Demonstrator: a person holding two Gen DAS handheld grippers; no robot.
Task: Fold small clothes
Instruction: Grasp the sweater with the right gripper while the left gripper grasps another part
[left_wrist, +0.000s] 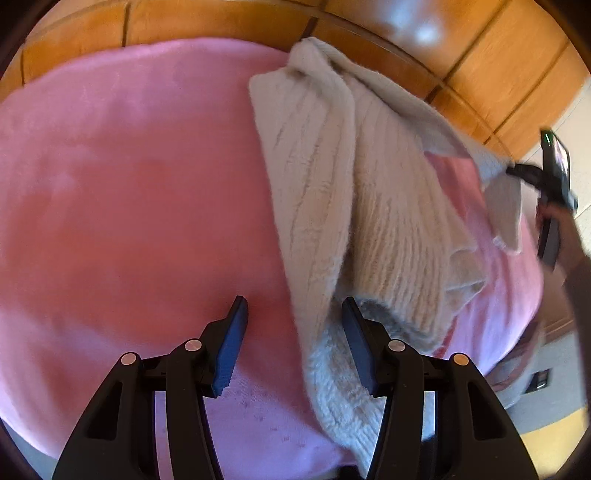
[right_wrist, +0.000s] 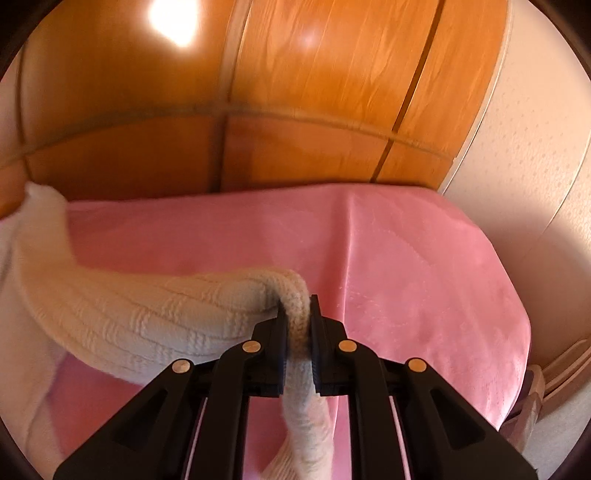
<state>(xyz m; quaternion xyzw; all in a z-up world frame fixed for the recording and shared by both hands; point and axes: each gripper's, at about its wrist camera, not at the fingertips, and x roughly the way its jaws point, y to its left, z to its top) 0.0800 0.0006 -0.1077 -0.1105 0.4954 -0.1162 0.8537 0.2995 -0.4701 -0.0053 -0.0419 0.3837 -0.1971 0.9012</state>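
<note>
A cream ribbed knit sweater (left_wrist: 332, 177) lies crumpled on the pink blanket (left_wrist: 129, 184), toward its right side. My left gripper (left_wrist: 295, 314) is open just above the blanket, and the sweater's near edge runs between its fingers. My right gripper (right_wrist: 297, 317) is shut on a fold of the sweater (right_wrist: 147, 325) and holds it lifted off the blanket (right_wrist: 406, 277). In the left wrist view the right gripper (left_wrist: 517, 171) shows at the far right, pulling a corner of the sweater up and taut.
A wooden wardrobe (right_wrist: 295, 92) stands right behind the blanket-covered surface. A pale wall (right_wrist: 535, 147) is at the right. The blanket's left half (left_wrist: 92, 221) is bare. Grey floor (left_wrist: 554, 406) and some dark items show past the right edge.
</note>
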